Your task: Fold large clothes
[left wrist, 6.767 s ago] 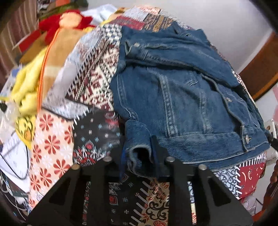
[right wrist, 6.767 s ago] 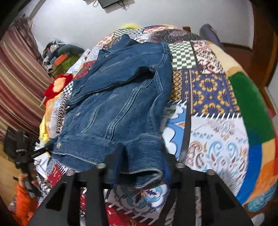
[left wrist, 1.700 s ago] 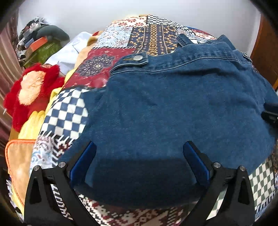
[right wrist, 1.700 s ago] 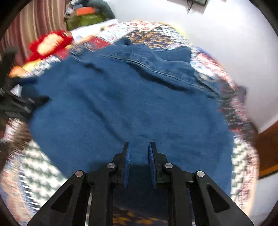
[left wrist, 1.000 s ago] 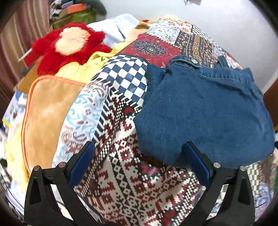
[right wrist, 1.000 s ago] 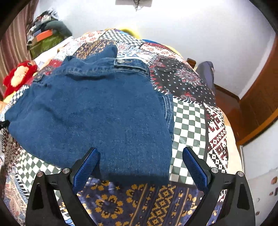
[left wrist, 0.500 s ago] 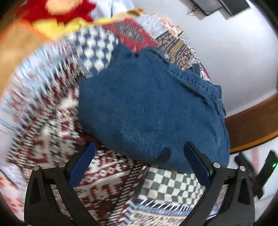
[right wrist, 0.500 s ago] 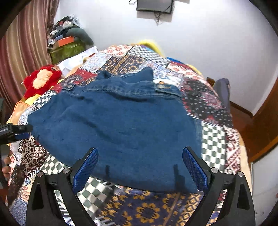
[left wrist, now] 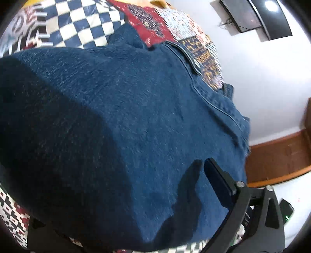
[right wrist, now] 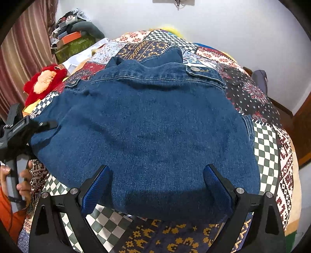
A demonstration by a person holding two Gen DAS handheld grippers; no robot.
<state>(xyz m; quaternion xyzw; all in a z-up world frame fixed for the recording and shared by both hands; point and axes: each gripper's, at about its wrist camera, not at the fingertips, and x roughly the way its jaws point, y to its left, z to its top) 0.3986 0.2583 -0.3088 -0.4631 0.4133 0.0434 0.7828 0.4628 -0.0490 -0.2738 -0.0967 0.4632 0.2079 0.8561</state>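
A folded blue denim jacket (right wrist: 147, 126) lies flat on the patchwork bedspread (right wrist: 266, 140), collar toward the far wall. My right gripper (right wrist: 155, 186) is open wide, and the jacket's near edge lies between its blue pads (right wrist: 95, 188) without touching them. My left gripper (left wrist: 120, 194) is low over the jacket's left side, tilted, and the denim (left wrist: 136, 116) fills its view. Its jaws are closing from wide with denim between them; only one finger (left wrist: 219, 184) shows, the other is hidden by cloth. In the right wrist view the left gripper (right wrist: 38, 124) sits at the jacket's left edge, held by a hand (right wrist: 11, 175).
A red plush toy (right wrist: 44, 83) lies at the bed's left side, with a pile of boxes and clothes (right wrist: 73, 39) and a striped curtain (right wrist: 19, 58) behind it. A screen (left wrist: 256, 17) hangs on the white wall. Wooden trim (left wrist: 278, 161) runs at the right.
The left gripper has rolled and dropped close onto the jacket's left side, so denim now fills its view. The right gripper has come nearer to the jacket's near edge, still open.
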